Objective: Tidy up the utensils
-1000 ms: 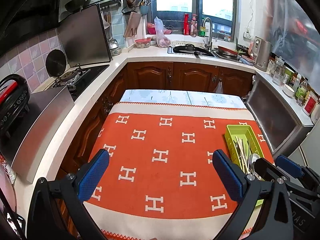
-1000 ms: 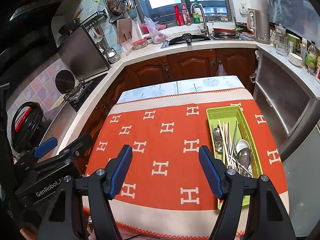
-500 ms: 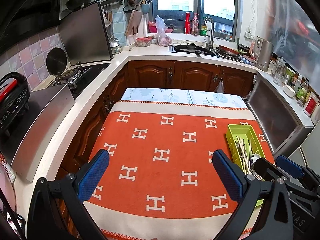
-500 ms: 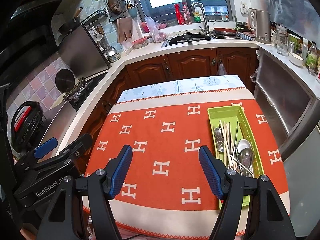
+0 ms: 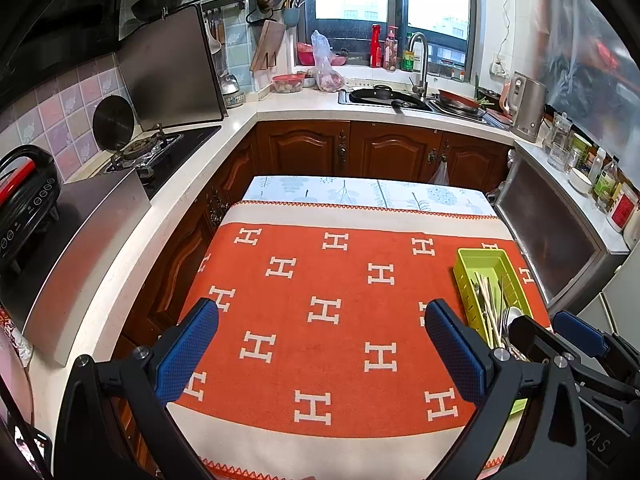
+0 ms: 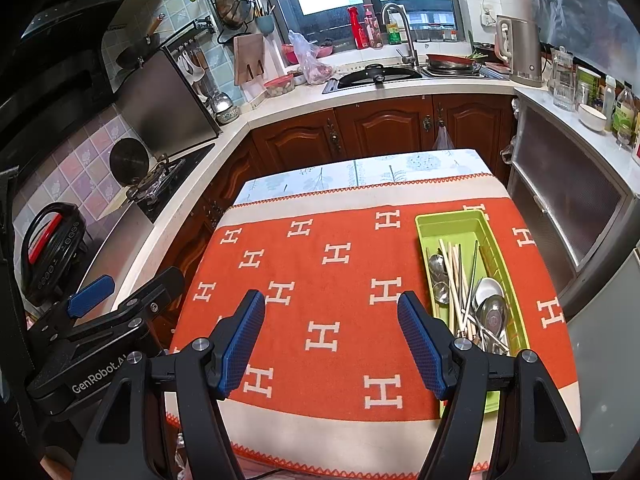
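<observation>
Nothing among the utensils has shifted; only the views drift slightly. They lie jumbled in the green tray at the cloth's right. Left gripper and right gripper hover spread, empty, so sorting isn't advancing.

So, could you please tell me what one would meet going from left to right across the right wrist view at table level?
Left gripper → right gripper's left finger → bare orange cloth → right gripper's right finger → green tray holding spoons and chopsticks.
</observation>
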The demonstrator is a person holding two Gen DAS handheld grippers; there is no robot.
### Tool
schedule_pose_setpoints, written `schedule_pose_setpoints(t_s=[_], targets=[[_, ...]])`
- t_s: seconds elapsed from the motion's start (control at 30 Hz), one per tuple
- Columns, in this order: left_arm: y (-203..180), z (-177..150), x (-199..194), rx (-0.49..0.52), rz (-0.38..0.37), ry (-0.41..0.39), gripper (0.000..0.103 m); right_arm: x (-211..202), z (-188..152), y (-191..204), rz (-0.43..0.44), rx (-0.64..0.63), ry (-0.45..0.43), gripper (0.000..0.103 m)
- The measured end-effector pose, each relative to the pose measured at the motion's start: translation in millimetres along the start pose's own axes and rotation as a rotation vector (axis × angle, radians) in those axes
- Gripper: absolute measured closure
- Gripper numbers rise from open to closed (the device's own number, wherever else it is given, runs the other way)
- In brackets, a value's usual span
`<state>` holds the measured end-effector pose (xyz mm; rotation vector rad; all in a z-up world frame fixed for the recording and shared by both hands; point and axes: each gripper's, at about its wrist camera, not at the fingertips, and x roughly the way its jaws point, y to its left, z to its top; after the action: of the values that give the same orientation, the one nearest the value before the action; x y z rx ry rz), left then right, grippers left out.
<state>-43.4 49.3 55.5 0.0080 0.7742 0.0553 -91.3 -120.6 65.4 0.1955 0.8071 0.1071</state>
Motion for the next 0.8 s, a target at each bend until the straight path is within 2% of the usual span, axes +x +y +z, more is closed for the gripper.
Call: schedule_pose_setpoints(t_s=[0.5,0.8], targets=[[2,0,1,-0.001,0.004,0.004,0.001,0,0,2,0.000,0.002,0.005,0.033],[10,-8,3,-0.008,0.009,0.016,0.001,12,-13,7,0.001,0.000,0.020,0.033]])
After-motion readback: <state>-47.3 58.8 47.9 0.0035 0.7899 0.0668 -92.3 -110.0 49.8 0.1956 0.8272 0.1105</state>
